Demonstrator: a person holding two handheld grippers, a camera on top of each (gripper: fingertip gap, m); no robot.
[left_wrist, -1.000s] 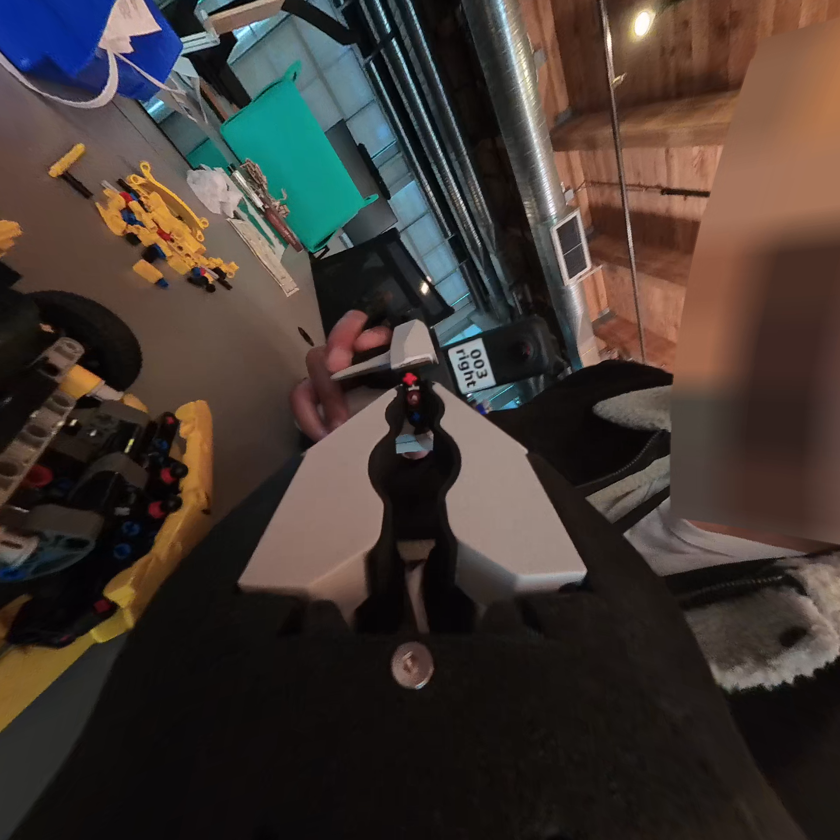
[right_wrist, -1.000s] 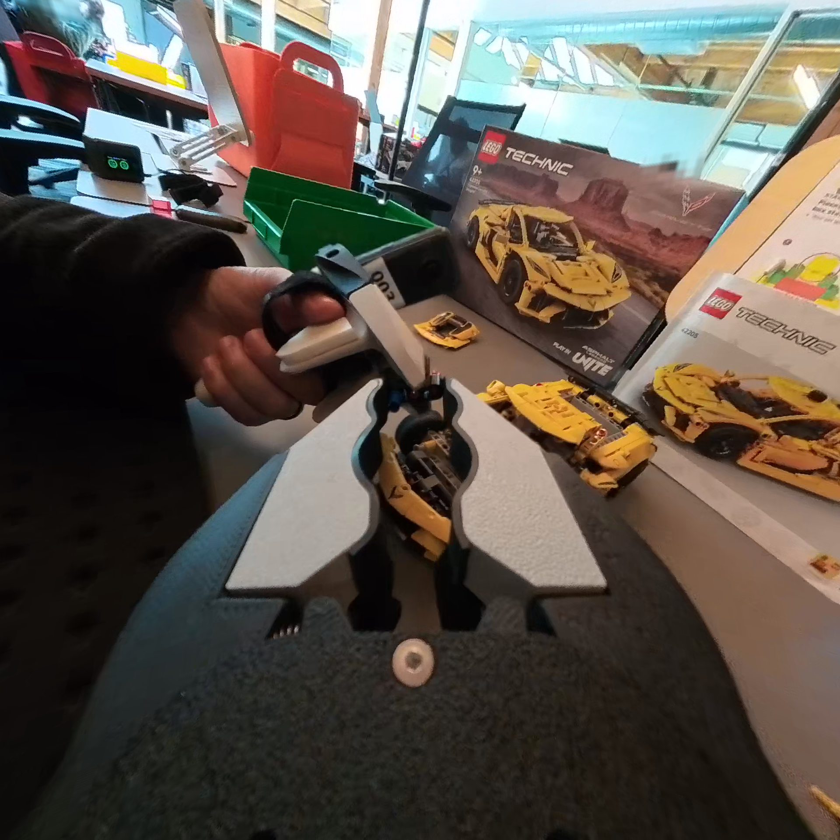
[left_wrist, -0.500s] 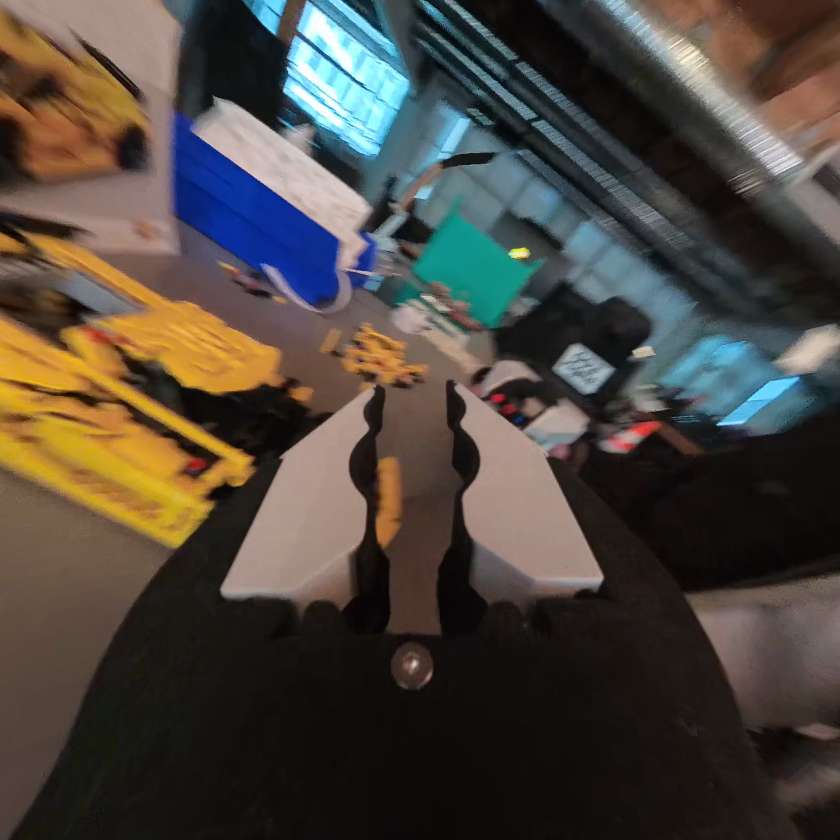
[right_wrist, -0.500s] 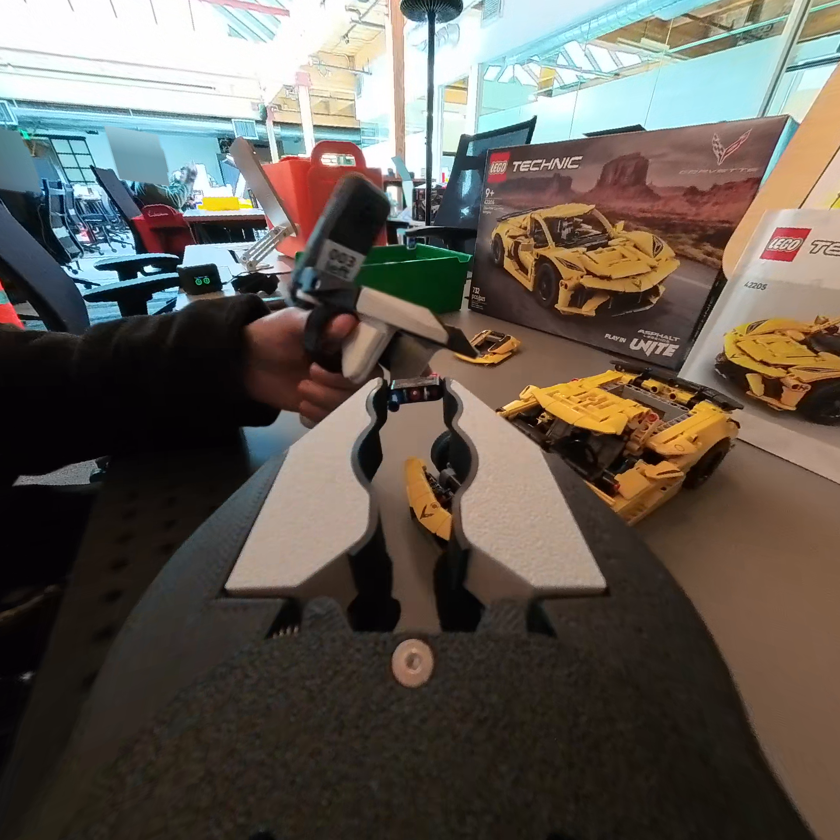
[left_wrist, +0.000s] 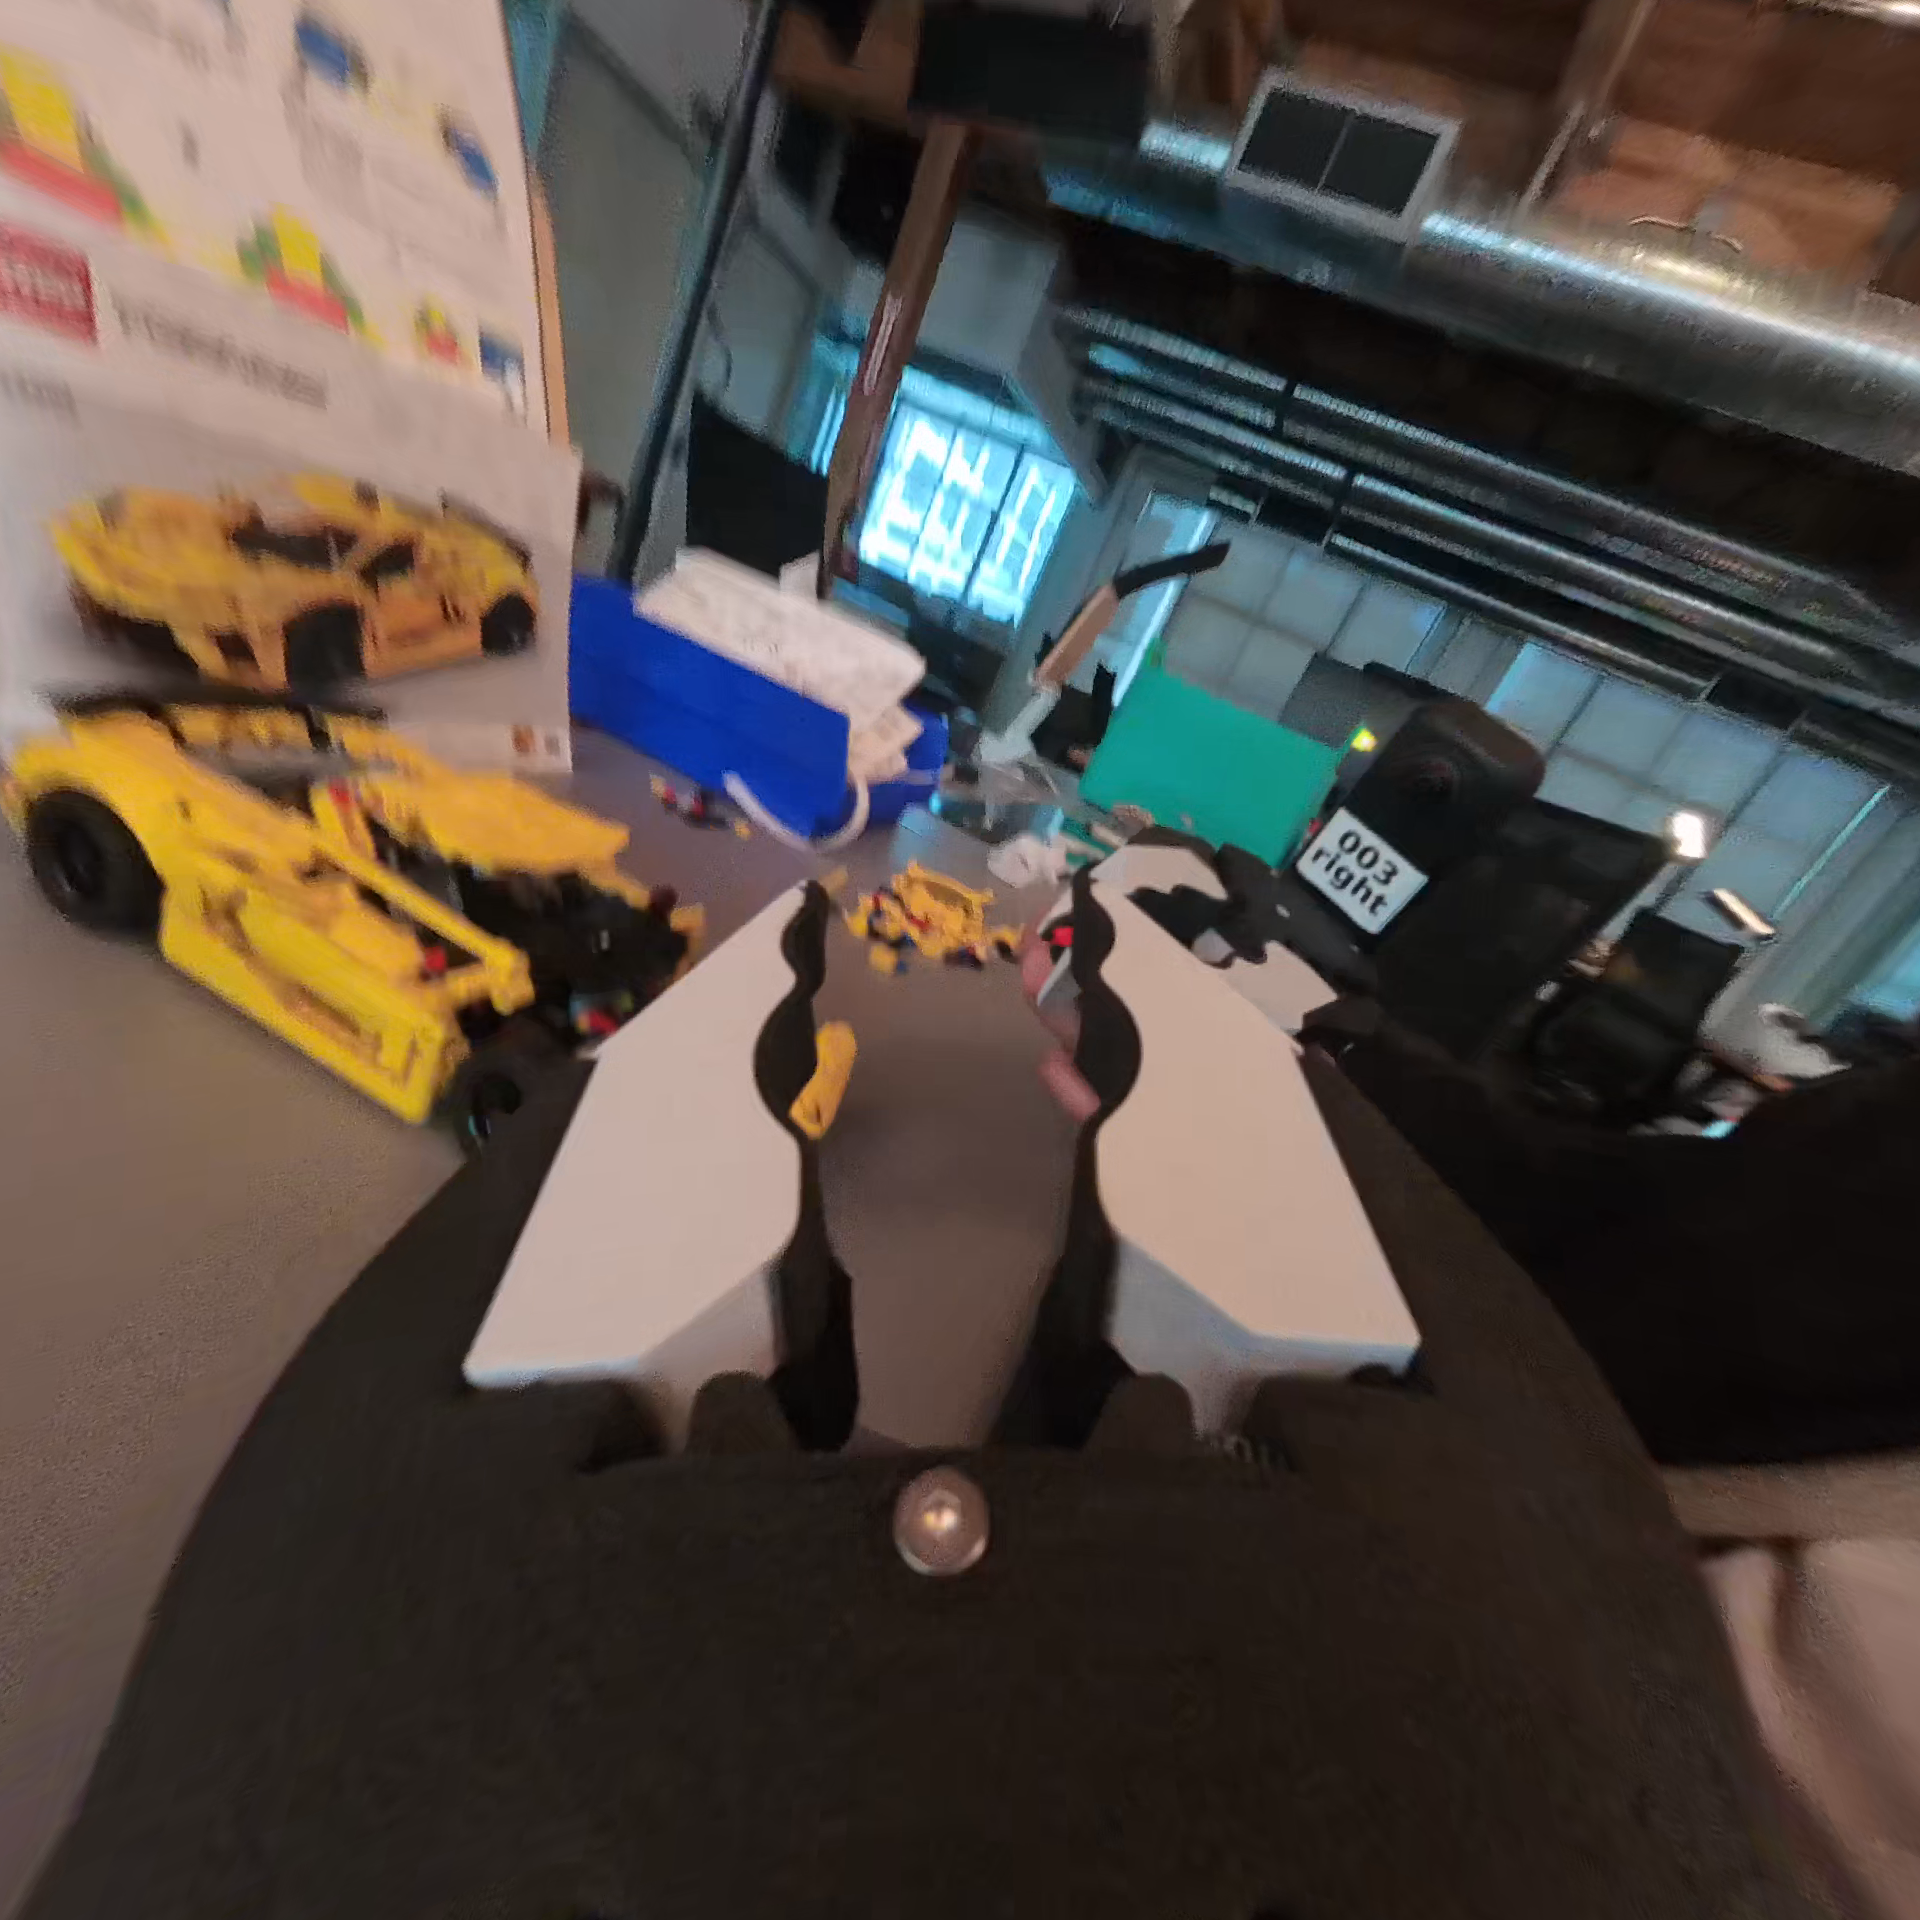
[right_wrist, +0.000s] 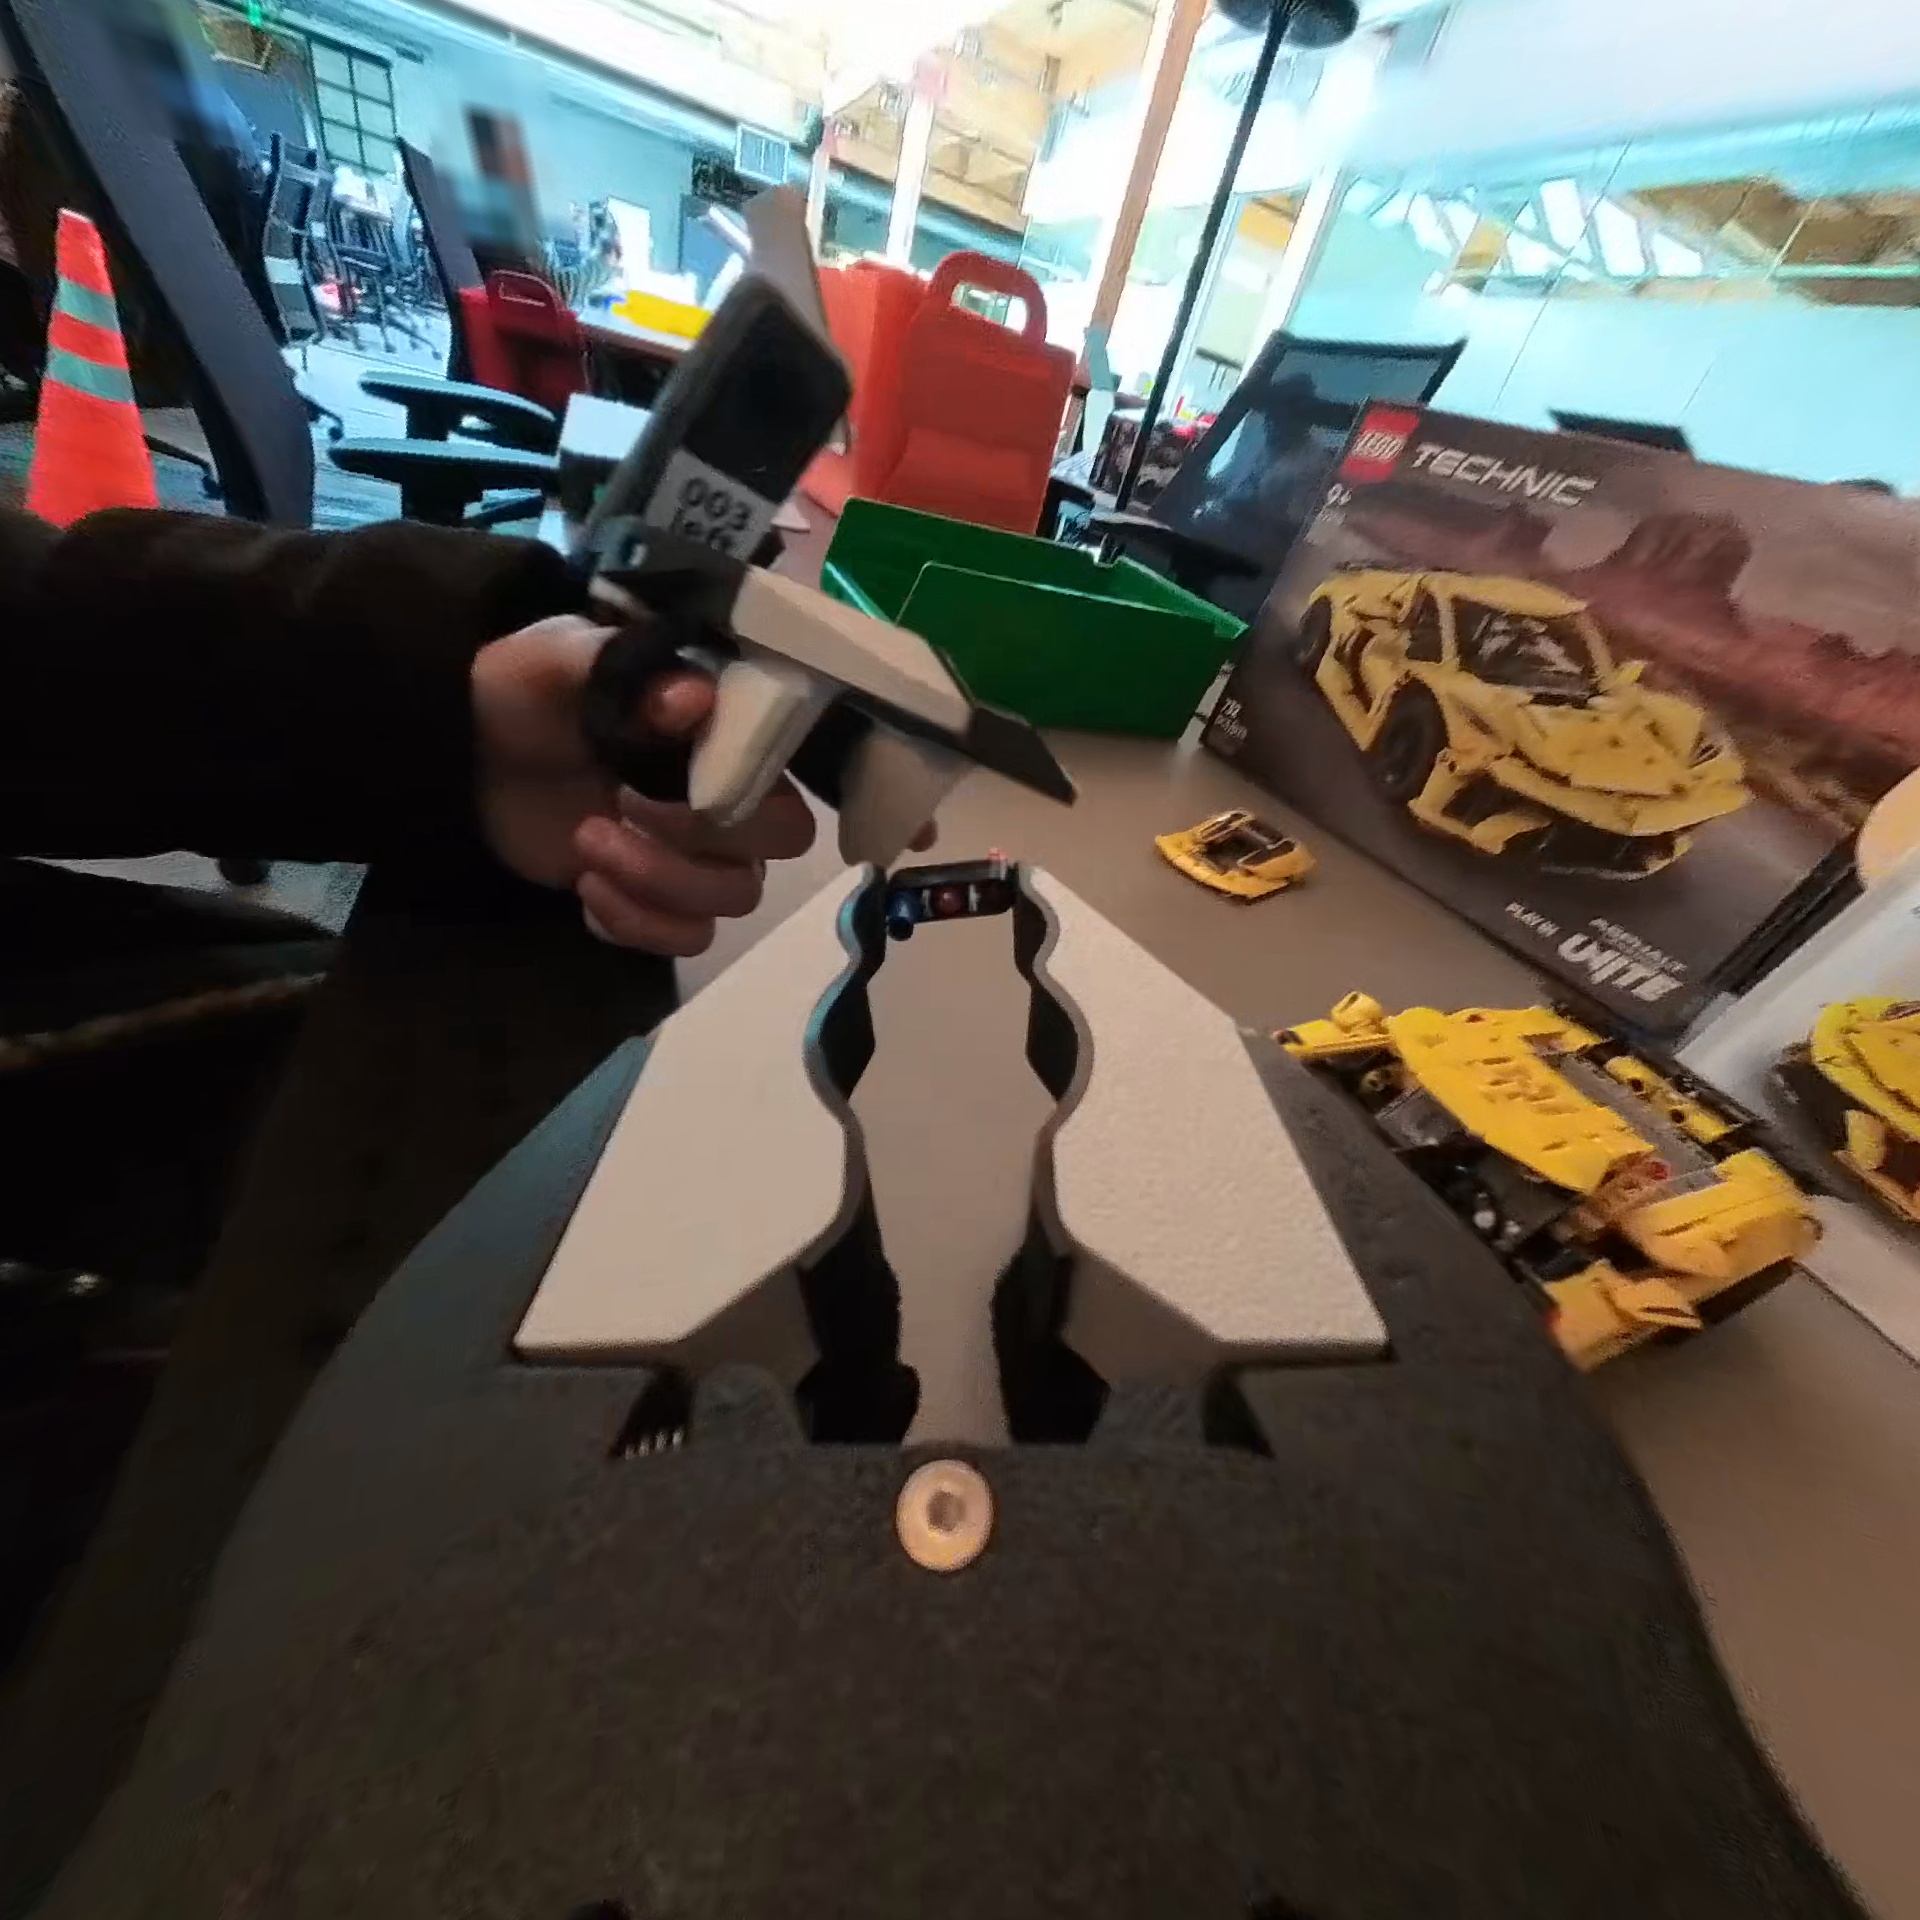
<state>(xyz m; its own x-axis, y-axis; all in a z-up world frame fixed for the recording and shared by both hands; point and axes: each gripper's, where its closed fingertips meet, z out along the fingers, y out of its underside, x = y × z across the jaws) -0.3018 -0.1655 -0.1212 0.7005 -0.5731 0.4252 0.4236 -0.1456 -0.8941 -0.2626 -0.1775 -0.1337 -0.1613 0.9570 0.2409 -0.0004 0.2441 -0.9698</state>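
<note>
My right gripper (right_wrist: 948, 899) is shut on a small black beam with red and blue pins (right_wrist: 951, 896), held crosswise at its fingertips above the grey table (right_wrist: 1122, 831). My left gripper (left_wrist: 940, 904) is open and empty, low over the table, with a loose yellow piece (left_wrist: 826, 1075) lying between its fingers. In the right wrist view the left gripper (right_wrist: 883, 727) is held by a hand (right_wrist: 582, 769) just up and left of the beam, apart from it. In the left wrist view the right gripper (left_wrist: 1195, 925) sits just right of my right finger.
A part-built yellow brick car (left_wrist: 312, 914) (right_wrist: 1538, 1143) stands on the table. There is also a pile of loose pieces (left_wrist: 930, 914), a blue bin (left_wrist: 727, 717), a green bin (right_wrist: 1029, 644), the set's box (right_wrist: 1558, 675), a small yellow assembly (right_wrist: 1236, 857) and a booklet (left_wrist: 291, 582). One gripper's finger ends stand about 5 cm off the other's. The left tips stand about 15 cm off the part-built yellow brick car (left_wrist: 312, 914). The right camera catches it too, in the right wrist view (right_wrist: 1341, 1025).
My left gripper let go of the small beam, opened and swung away toward the table. My right gripper kept the beam and lifted slightly.
</note>
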